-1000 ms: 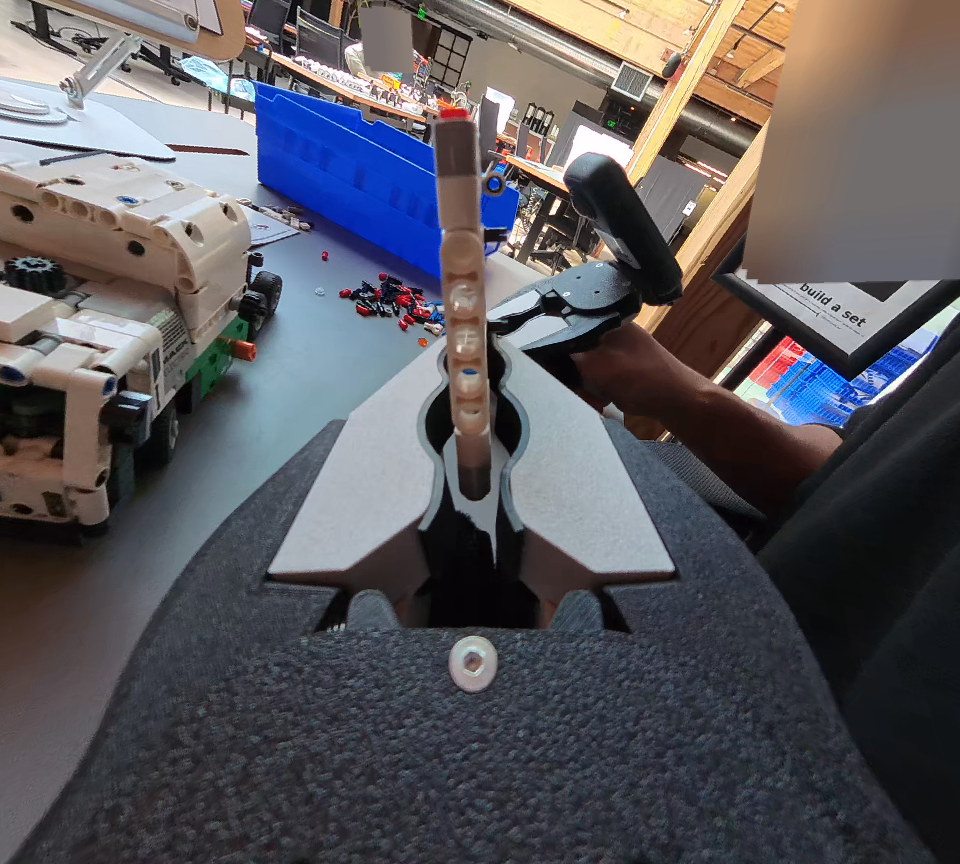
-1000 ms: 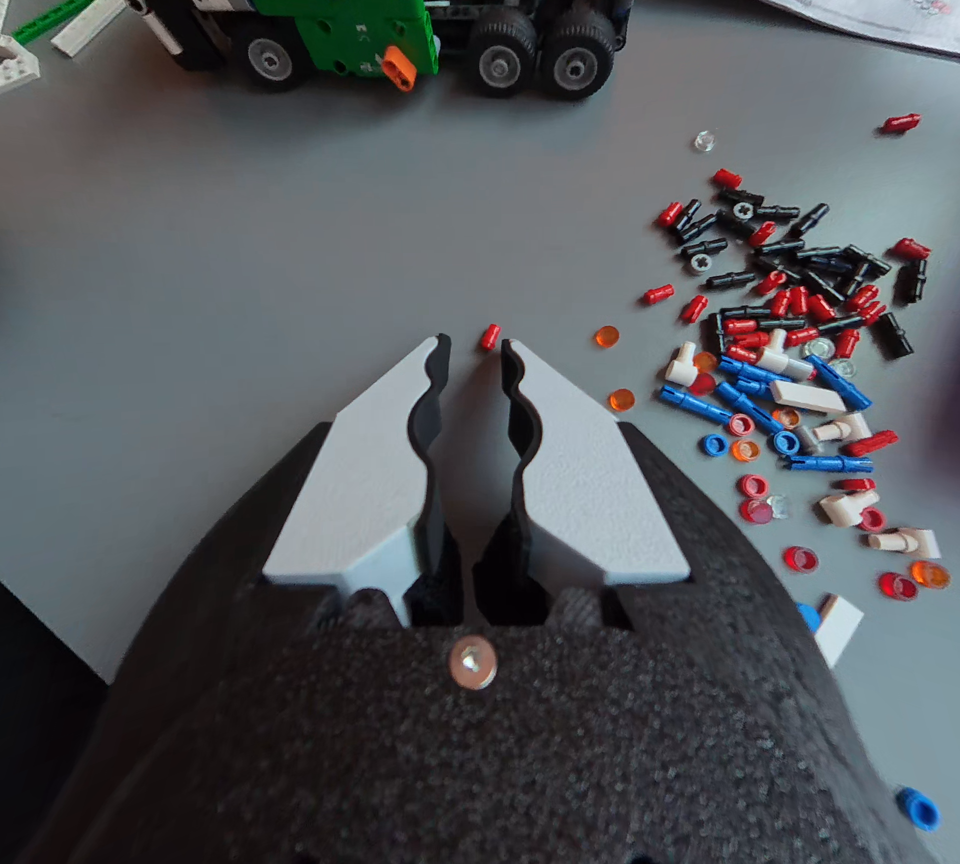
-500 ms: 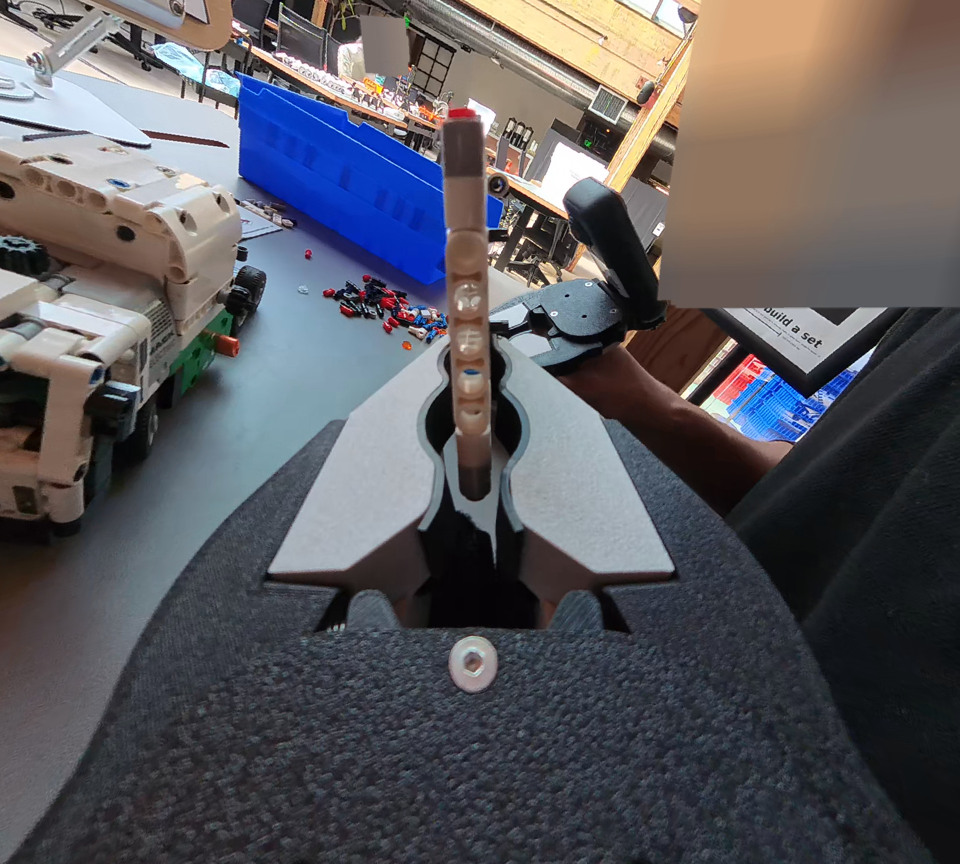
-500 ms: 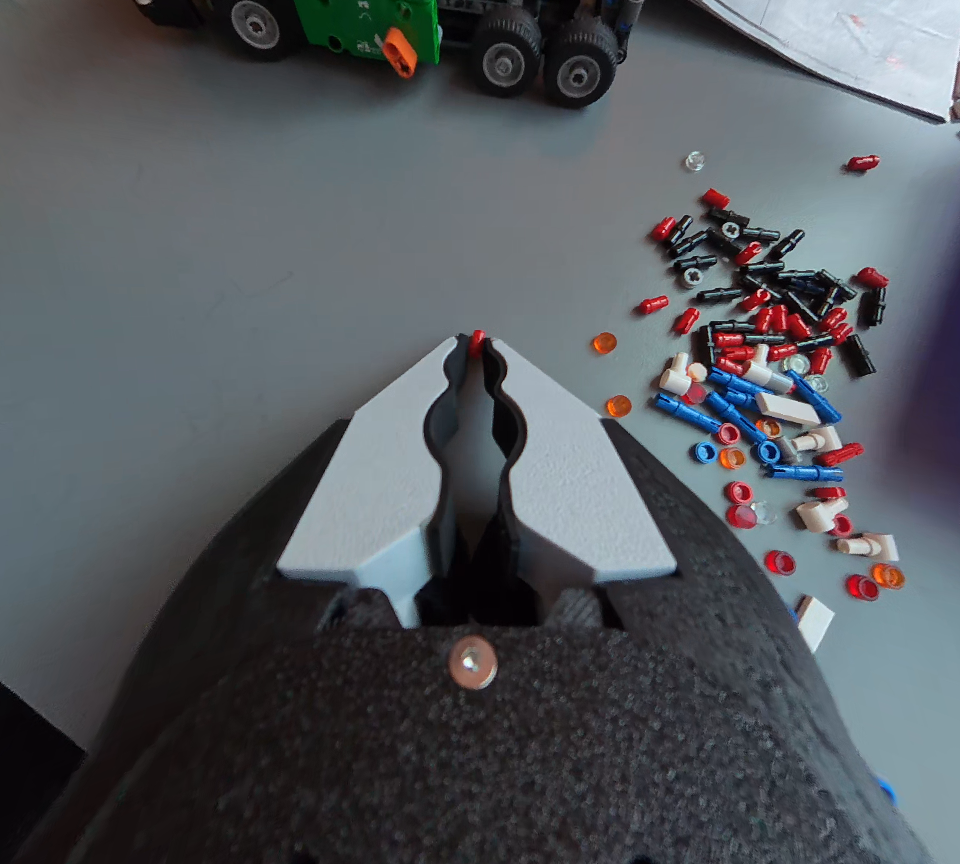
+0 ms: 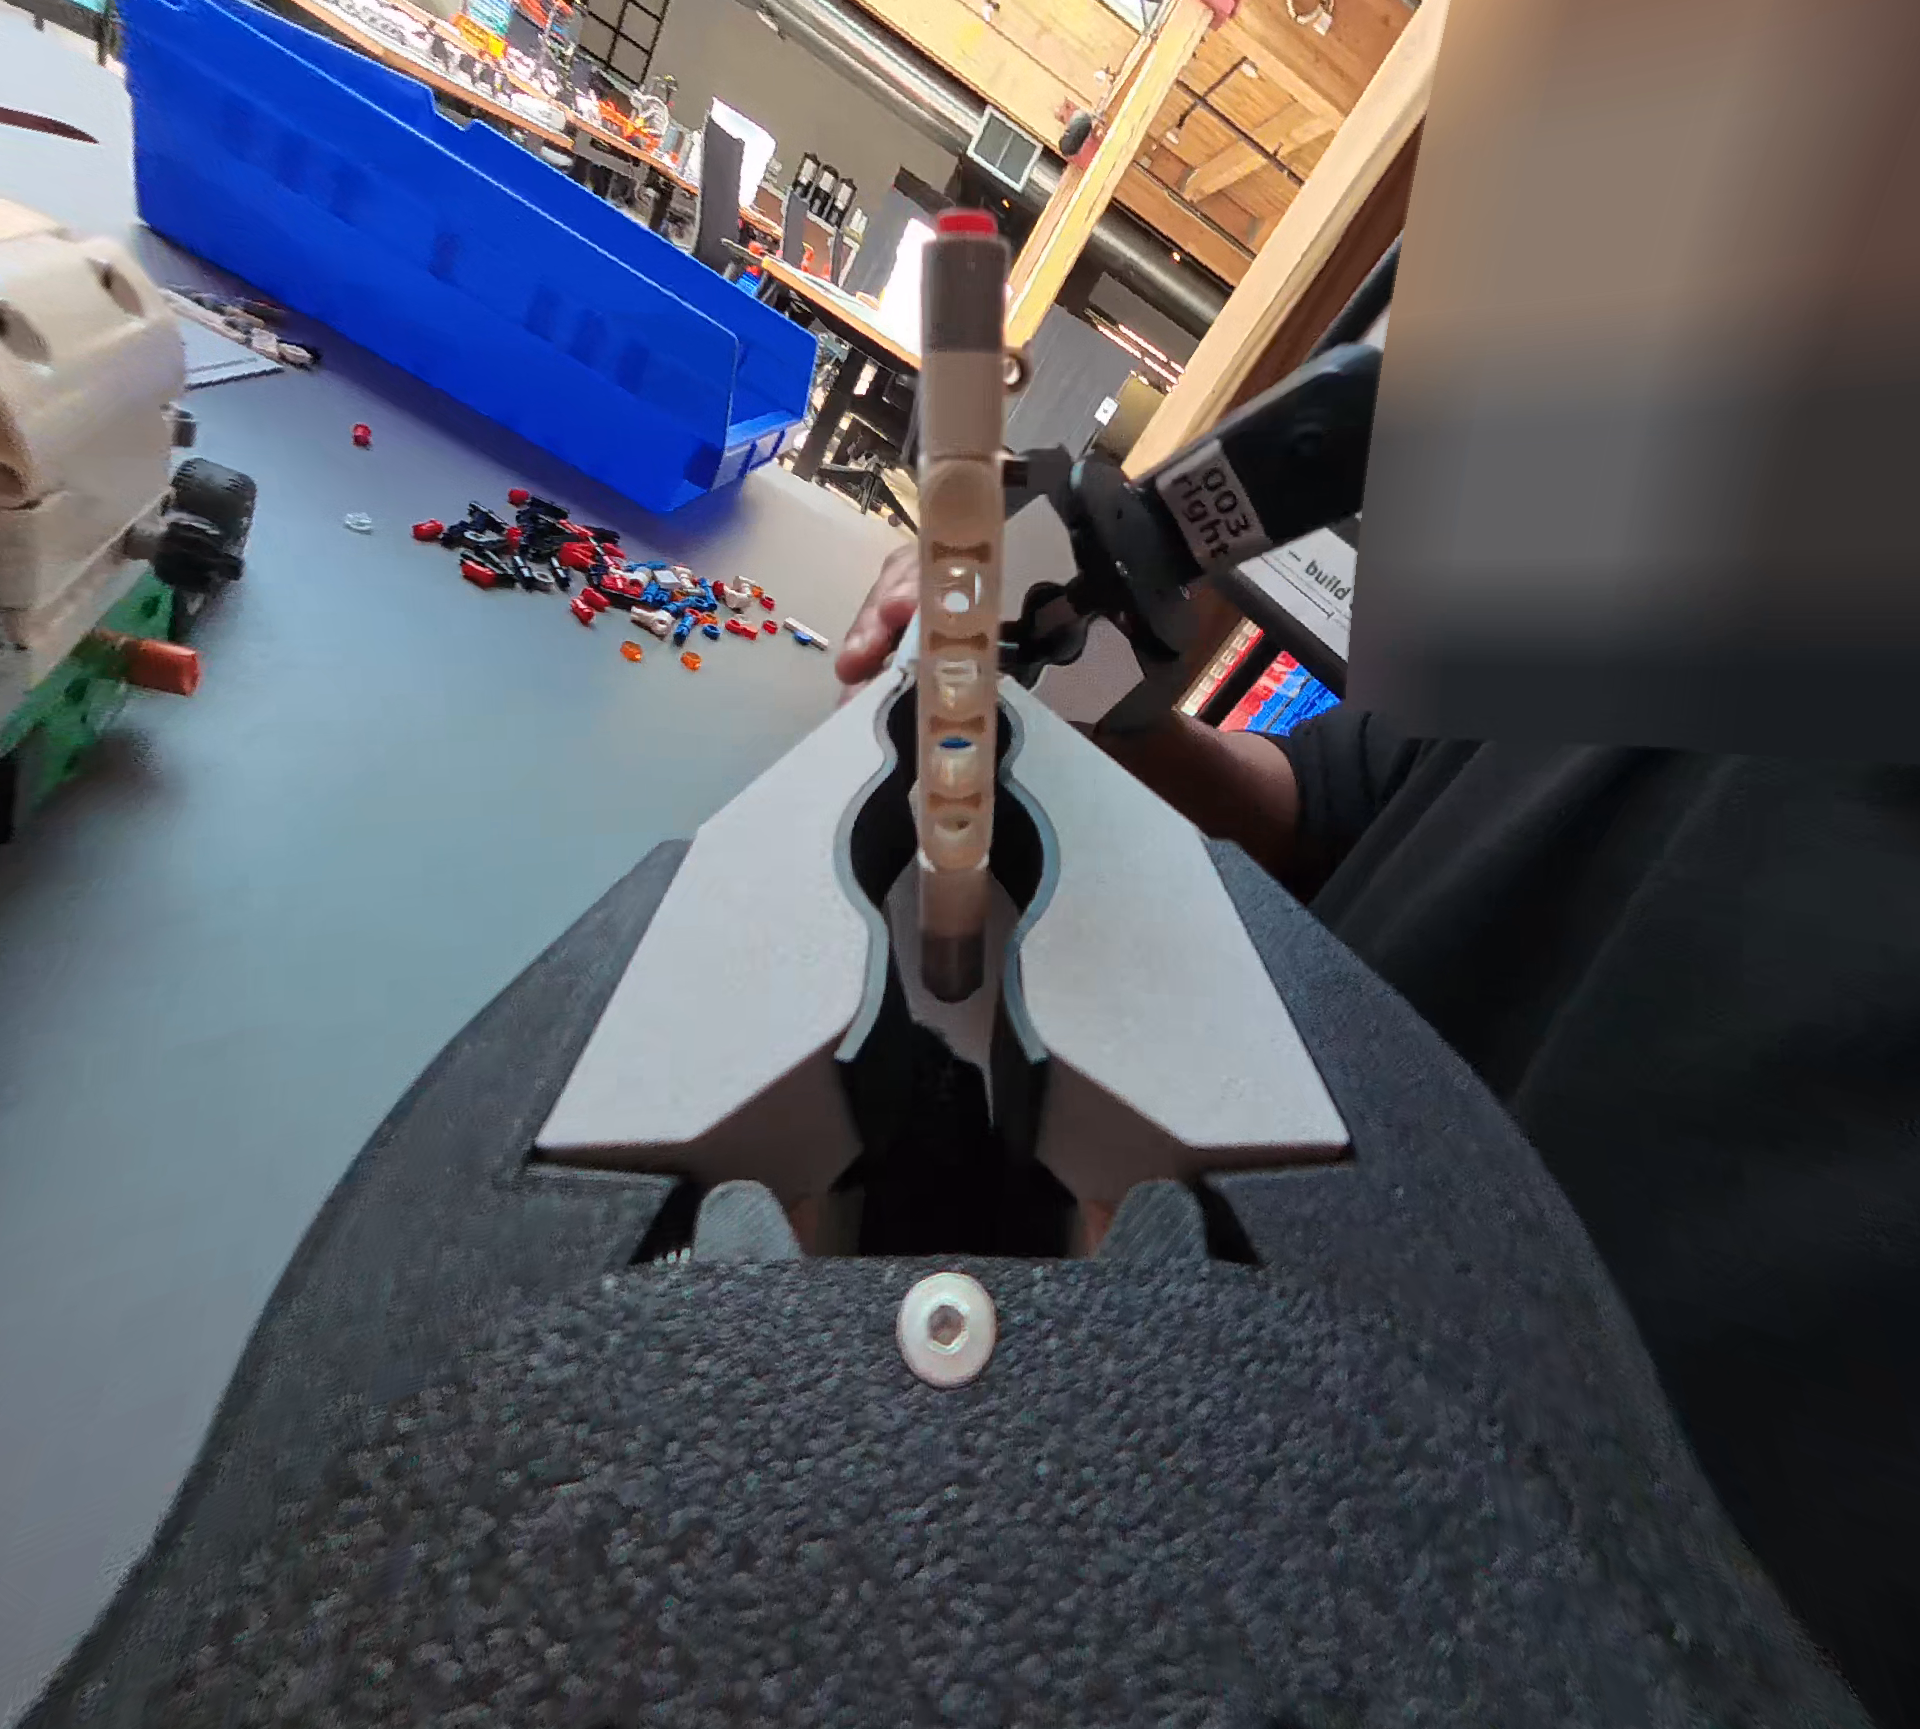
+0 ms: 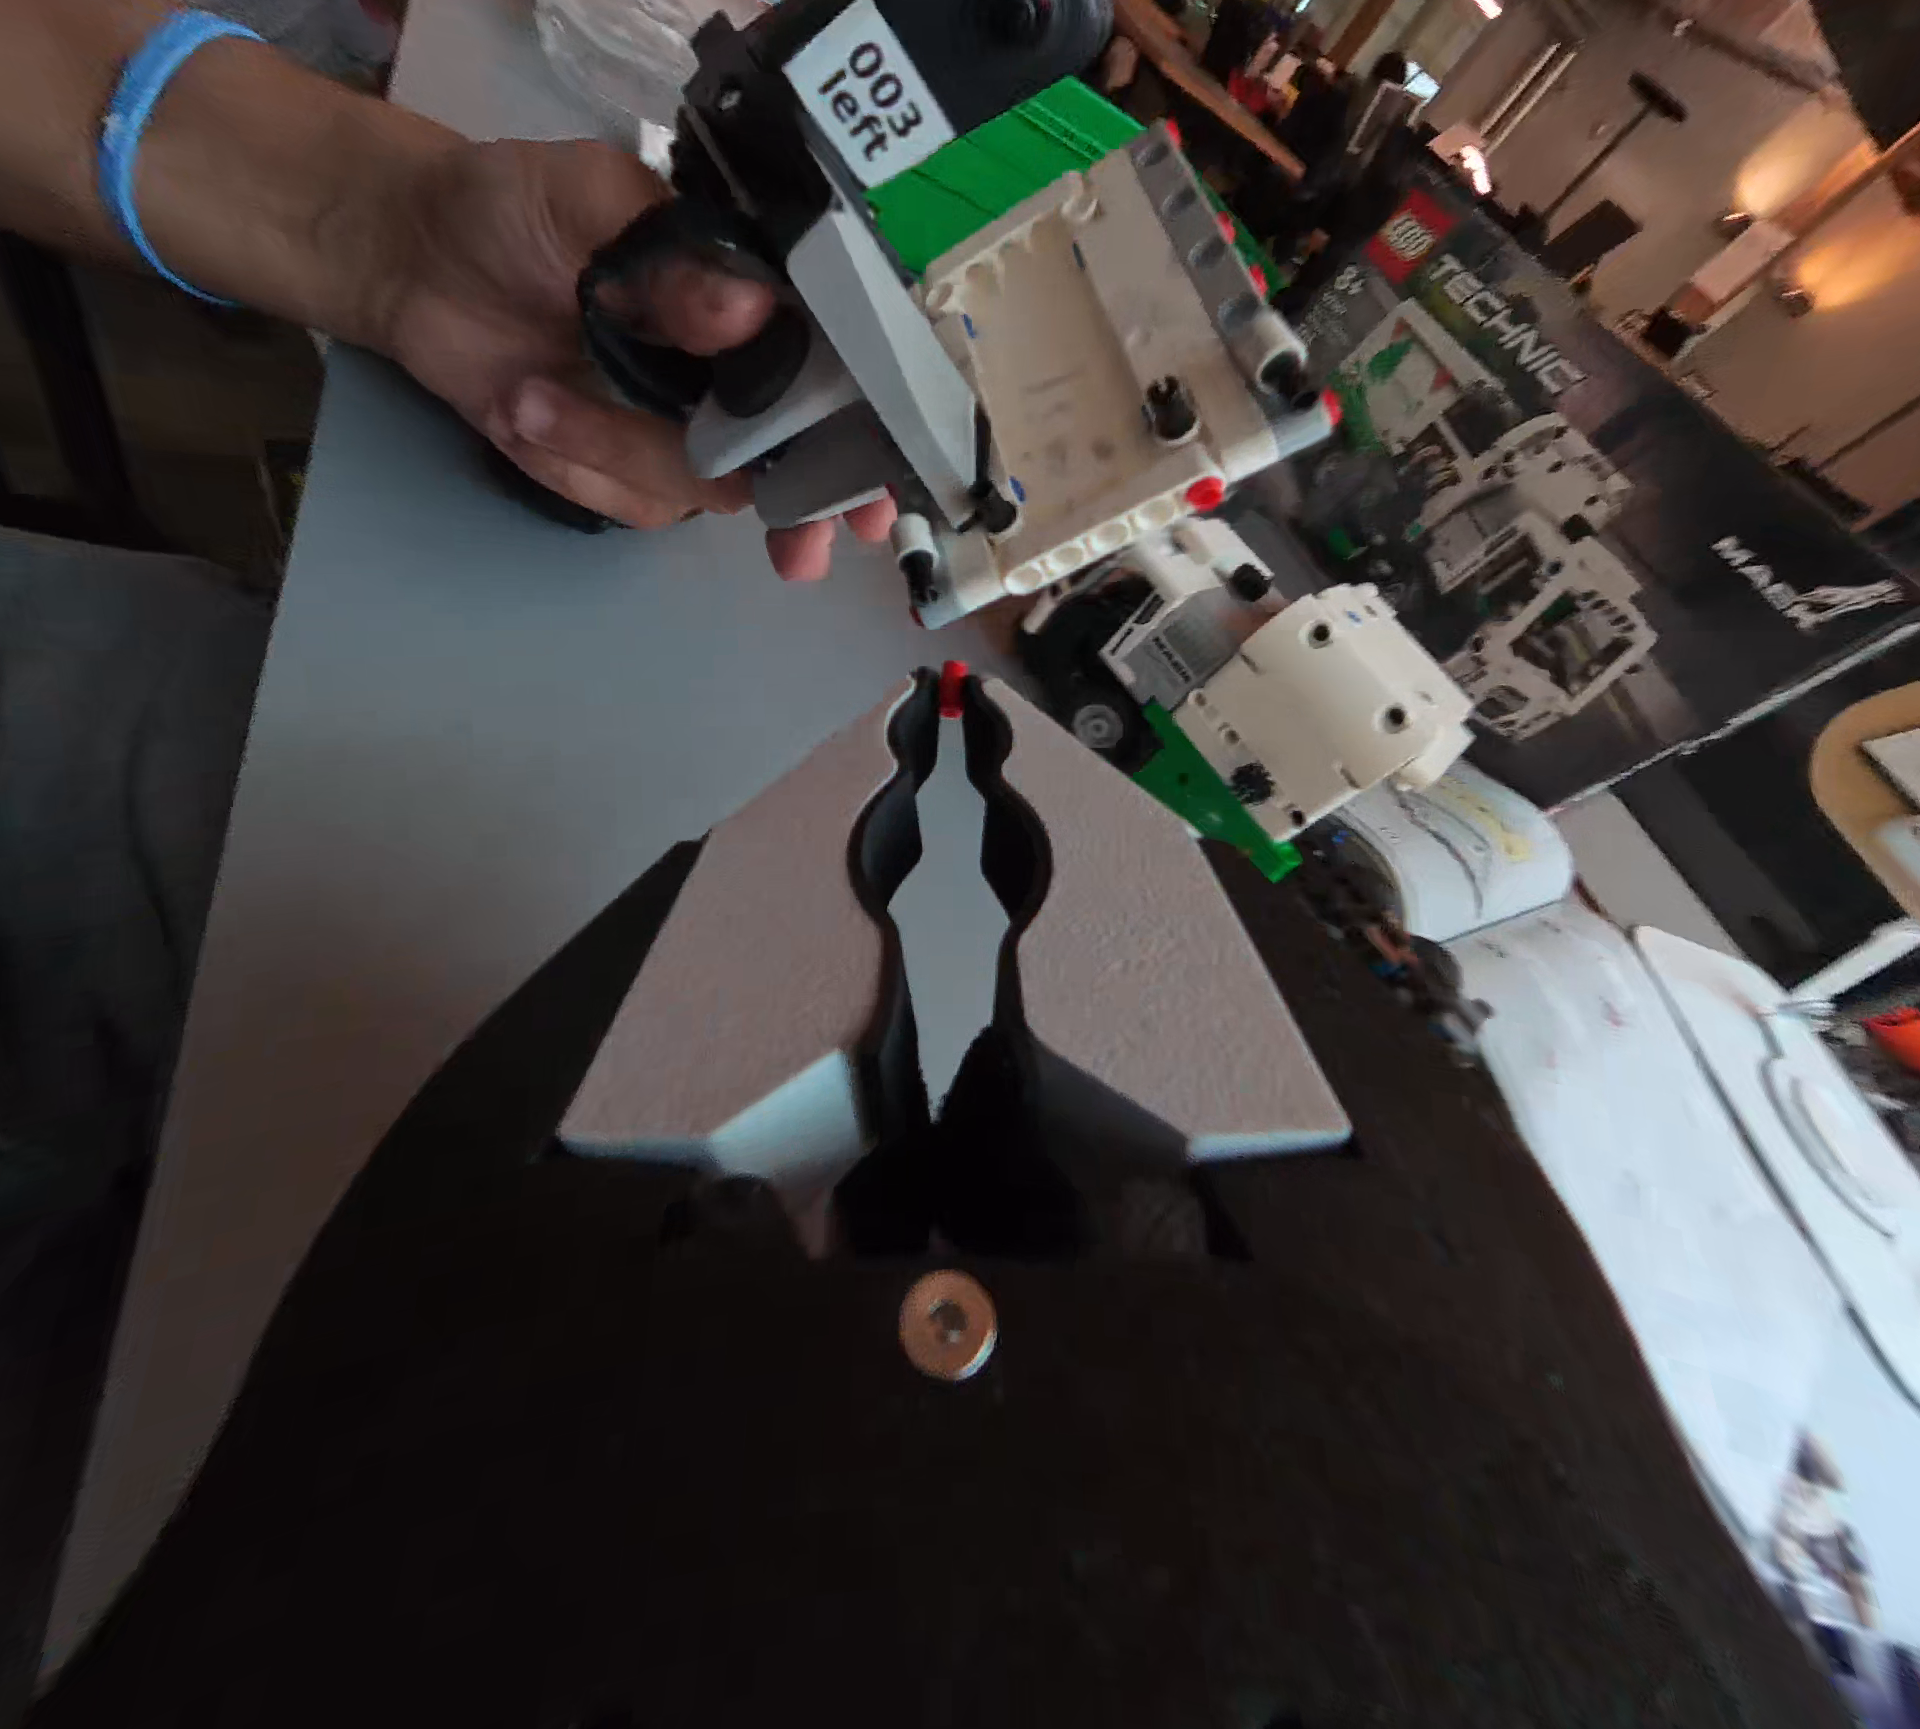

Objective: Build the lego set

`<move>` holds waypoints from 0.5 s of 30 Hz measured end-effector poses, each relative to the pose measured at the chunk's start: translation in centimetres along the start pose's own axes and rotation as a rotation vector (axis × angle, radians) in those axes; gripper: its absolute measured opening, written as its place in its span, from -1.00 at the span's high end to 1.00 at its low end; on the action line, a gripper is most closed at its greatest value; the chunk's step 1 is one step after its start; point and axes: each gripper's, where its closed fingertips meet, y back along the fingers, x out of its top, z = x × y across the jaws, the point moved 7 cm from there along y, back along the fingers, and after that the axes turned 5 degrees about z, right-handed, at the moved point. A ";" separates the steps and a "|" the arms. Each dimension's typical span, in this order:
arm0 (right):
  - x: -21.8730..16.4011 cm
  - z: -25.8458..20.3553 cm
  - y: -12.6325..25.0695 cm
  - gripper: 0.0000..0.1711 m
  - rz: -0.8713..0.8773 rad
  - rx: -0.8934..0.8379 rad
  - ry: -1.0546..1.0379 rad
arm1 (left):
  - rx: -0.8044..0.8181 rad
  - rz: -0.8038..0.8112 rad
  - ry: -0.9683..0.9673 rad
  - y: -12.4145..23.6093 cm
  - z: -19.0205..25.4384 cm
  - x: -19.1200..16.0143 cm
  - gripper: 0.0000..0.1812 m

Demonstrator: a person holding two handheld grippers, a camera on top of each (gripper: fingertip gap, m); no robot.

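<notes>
— What's the right claw got?

— A tiny red pin, pinched at the very tips of its 2 fingers. It's up off the grey desk, pointing toward the panel in the other claw.

— And the left claw?

— Clenched on a white panel assembly. From its own camera you see the panel edge-on, a pale beam with holes and a red stud on top, standing straight up between the fingers. From the right camera it's a flat white frame with a grey beam along 1 side and black pins sticking out. A bare hand with a blue wristband grips the left tool.

— How close are the 2?

— Near. The pin sits just below the panel's lower edge, not touching as far as I can see.

— The rest of the set?

— The white and green truck stands on the desk beyond the claws, with the open instruction booklet beside it and the dark set box behind. Farther along the desk there's a scatter of small red, black and blue pins, and a long blue bin behind them.
</notes>
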 end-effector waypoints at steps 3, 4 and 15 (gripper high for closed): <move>-0.8 -0.6 0.5 0.96 0.026 0.106 -0.185 | -0.043 -0.055 -0.036 -0.4 0.7 -0.4 0.94; -0.8 -0.8 0.8 0.96 0.054 0.174 -0.272 | -0.061 -0.081 -0.048 -0.5 0.9 -0.6 0.94; -0.6 -0.4 2.6 0.96 0.242 0.292 -0.607 | -0.094 -0.212 -0.119 -1.1 1.5 -1.5 0.94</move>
